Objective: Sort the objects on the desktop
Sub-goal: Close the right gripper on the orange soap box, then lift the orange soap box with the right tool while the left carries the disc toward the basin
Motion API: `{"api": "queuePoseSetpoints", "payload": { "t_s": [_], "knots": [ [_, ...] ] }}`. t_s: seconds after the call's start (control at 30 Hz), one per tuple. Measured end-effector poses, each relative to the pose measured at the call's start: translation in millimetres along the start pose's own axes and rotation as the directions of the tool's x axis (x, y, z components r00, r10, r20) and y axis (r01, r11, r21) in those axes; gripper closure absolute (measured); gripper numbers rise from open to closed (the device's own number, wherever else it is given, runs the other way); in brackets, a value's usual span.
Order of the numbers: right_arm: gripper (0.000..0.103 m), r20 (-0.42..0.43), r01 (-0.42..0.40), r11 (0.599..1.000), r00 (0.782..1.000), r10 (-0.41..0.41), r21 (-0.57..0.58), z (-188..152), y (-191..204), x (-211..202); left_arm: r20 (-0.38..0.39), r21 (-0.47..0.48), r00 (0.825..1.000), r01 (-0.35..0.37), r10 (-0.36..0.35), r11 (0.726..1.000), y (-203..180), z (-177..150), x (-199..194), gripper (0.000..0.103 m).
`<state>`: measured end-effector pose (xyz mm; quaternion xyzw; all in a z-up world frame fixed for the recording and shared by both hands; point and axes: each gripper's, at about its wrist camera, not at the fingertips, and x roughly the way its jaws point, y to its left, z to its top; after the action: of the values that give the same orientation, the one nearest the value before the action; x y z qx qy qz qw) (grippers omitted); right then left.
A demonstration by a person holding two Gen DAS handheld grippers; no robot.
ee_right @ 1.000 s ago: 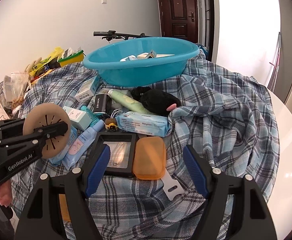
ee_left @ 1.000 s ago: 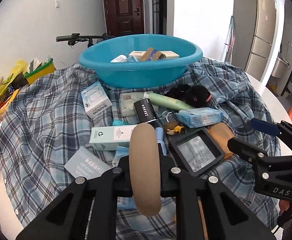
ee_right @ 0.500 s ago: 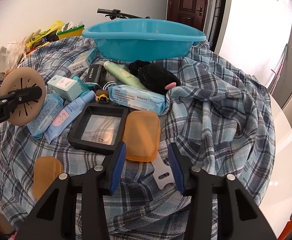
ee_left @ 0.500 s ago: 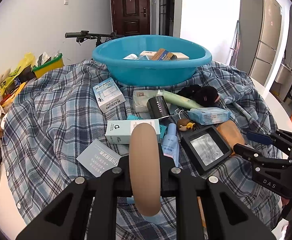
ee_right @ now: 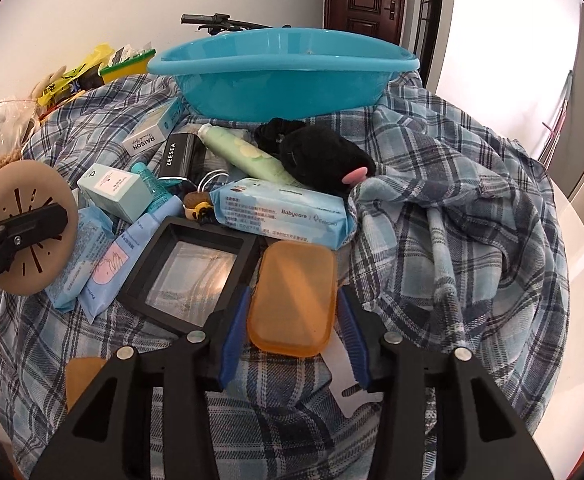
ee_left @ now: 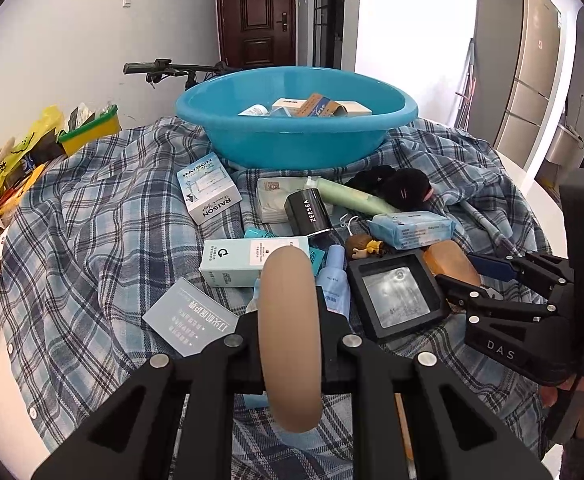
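The left gripper [ee_left: 290, 340] pinches a tan round disc [ee_left: 288, 336] between its fingers, and this disc hides much of the pile behind it. In the right wrist view the disc [ee_right: 26, 226] shows slits on its face at 9 o'clock. The right gripper [ee_right: 292, 320] has just been closing its jaws, and its blue pads [ee_right: 234, 332] now stand at both sides of an orange soap box [ee_right: 294, 298]; if they already press on it I cannot tell. A white flat piece [ee_right: 346, 386] under the box is half hidden. The blue basin [ee_left: 296, 136] stands at 12 o'clock on the plaid cloth [ee_left: 92, 220] and holds several small boxes [ee_left: 320, 106], partly cut off by its rim. Between basin and grippers lie a black square tray [ee_right: 190, 274], a pack of wipes [ee_right: 282, 212], a green tube [ee_right: 244, 156] and a black fluffy thing [ee_right: 324, 162]
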<state>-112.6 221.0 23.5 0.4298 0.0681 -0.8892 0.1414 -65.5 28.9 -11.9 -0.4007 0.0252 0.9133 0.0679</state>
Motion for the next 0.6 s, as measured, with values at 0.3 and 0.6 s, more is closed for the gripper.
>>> {"api": "queuePoseSetpoints", "payload": {
  "t_s": [0.3, 0.6],
  "knots": [
    [0.06, 0.033, 0.005, 0.999, 0.999, -0.007, 0.043, -2.5, -10.4, -3.3, 0.007, 0.0, 1.0, -0.018, 0.018, 1.0, -0.6, 0.2, 0.1, 0.086],
    [0.06, 0.114, 0.029, 0.998, 0.993, -0.035, 0.059, -3.1, -13.8, -24.5, 0.059, 0.004, 0.997, -0.059, 0.059, 0.998, -5.7, 1.5, -3.2, 0.086]
  ]
}}
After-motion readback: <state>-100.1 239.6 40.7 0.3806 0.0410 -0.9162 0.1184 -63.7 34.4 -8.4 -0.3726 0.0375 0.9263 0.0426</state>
